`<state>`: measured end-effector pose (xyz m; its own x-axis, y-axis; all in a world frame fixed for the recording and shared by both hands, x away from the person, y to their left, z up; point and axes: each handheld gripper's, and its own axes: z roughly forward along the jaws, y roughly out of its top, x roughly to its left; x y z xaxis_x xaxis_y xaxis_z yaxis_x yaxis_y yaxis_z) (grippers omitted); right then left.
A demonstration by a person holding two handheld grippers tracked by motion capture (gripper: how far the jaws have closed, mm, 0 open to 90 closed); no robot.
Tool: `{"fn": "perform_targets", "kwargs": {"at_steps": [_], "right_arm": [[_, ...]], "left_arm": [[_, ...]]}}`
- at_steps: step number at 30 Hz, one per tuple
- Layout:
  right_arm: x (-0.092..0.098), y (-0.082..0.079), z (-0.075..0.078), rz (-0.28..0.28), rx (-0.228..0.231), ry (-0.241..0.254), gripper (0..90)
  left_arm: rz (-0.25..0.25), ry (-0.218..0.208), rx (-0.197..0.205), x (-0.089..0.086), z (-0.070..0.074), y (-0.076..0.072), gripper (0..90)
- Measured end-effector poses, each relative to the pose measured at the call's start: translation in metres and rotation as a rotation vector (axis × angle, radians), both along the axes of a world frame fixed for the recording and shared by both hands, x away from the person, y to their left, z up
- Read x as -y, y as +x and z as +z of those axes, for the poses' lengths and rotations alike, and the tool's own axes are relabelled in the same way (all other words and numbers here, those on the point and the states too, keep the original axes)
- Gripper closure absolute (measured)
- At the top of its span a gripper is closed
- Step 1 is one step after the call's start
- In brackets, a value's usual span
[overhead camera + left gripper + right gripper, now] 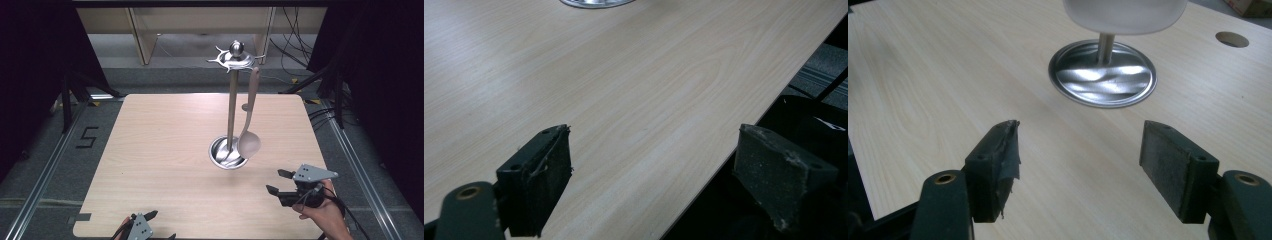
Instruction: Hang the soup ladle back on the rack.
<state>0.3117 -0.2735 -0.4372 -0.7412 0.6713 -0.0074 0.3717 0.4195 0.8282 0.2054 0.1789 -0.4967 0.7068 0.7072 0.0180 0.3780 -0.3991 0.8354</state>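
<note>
A steel utensil stand (231, 100) rises from a round base (220, 152) right of the table's middle. From one of the hooks at its top hangs a beige ladle (248, 142), its bowl just above the base. My right gripper (278, 182) sits near the front right of the table, pointing left toward the stand, open and empty. In the right gripper view its jaws (1080, 150) frame bare wood, with the base (1103, 75) and the ladle bowl (1125, 12) ahead. My left gripper (161, 225) rests at the front edge, open and empty (654, 165).
The light wooden table (165, 150) has a small round hole (245, 107) behind the stand. In the left gripper view the table's edge (724, 160) runs between the jaws. Cables lie on the floor at the back right (295, 55). Black curtains flank both sides.
</note>
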Motion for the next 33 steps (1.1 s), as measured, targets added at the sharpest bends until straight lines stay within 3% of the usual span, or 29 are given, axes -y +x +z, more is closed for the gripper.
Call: {"fn": "perform_targets", "kwargs": {"at_steps": [1, 3, 5, 9, 11, 12, 13, 15, 17, 21, 22, 25, 26, 29, 33], "right_arm": [[-0.001, -0.002, -0.001, -0.002, -0.013, -0.003, 32.8], [0.000, -0.002, -0.004, 0.013, 0.005, -0.012, 32.6], [-0.001, -0.006, -0.007, 0.005, -0.026, -0.006, 32.5], [0.001, -0.007, -0.011, 0.009, -0.009, -0.006, 32.3], [0.000, -0.011, -0.016, 0.004, -0.041, 0.000, 32.3], [0.001, -0.010, -0.017, 0.010, -0.025, -0.002, 32.3], [0.001, -0.012, -0.019, 0.005, -0.040, 0.001, 32.2], [0.002, -0.011, -0.020, 0.014, -0.018, -0.005, 32.1], [0.003, -0.016, -0.023, -0.014, -0.048, 0.011, 31.7], [0.005, -0.017, -0.028, 0.001, -0.023, 0.015, 31.5], [0.004, -0.021, -0.033, -0.007, -0.046, 0.017, 30.9], [0.004, -0.021, -0.037, 0.012, -0.052, 0.018, 30.1], [0.003, -0.025, -0.039, -0.007, -0.066, 0.018, 29.5], [0.003, -0.025, -0.043, 0.015, -0.067, 0.023, 27.4], [0.003, -0.027, -0.044, 0.002, -0.070, 0.017, 27.0]], "left_arm": [[-0.004, 0.005, -0.001, 0.000, 0.000, 0.000, 14.7], [-0.011, 0.036, 0.003, -0.002, 0.001, 0.001, 14.7], [-0.011, 0.035, 0.004, -0.002, 0.001, 0.001, 14.7], [-0.006, 0.013, 0.001, -0.001, 0.000, 0.000, 14.7], [-0.006, 0.016, 0.002, -0.001, 0.001, 0.000, 14.7], [-0.007, 0.015, 0.001, 0.000, 0.000, 0.000, 14.8], [-0.007, 0.015, 0.001, 0.000, 0.000, 0.000, 14.7], [-0.006, 0.016, 0.002, 0.000, 0.000, 0.000, 14.7], [-0.007, 0.021, 0.002, -0.001, 0.000, 0.000, 14.7], [-0.006, 0.020, 0.002, 0.000, 0.000, 0.000, 14.7], [-0.008, 0.024, 0.001, -0.001, 0.001, 0.000, 14.7], [-0.005, 0.013, 0.000, 0.000, 0.000, 0.000, 14.7], [-0.008, 0.031, 0.001, -0.001, 0.001, 0.000, 14.7], [-0.008, 0.024, 0.001, -0.001, 0.001, 0.000, 14.7], [-0.004, 0.013, 0.000, 0.000, 0.000, 0.000, 14.7]]}}
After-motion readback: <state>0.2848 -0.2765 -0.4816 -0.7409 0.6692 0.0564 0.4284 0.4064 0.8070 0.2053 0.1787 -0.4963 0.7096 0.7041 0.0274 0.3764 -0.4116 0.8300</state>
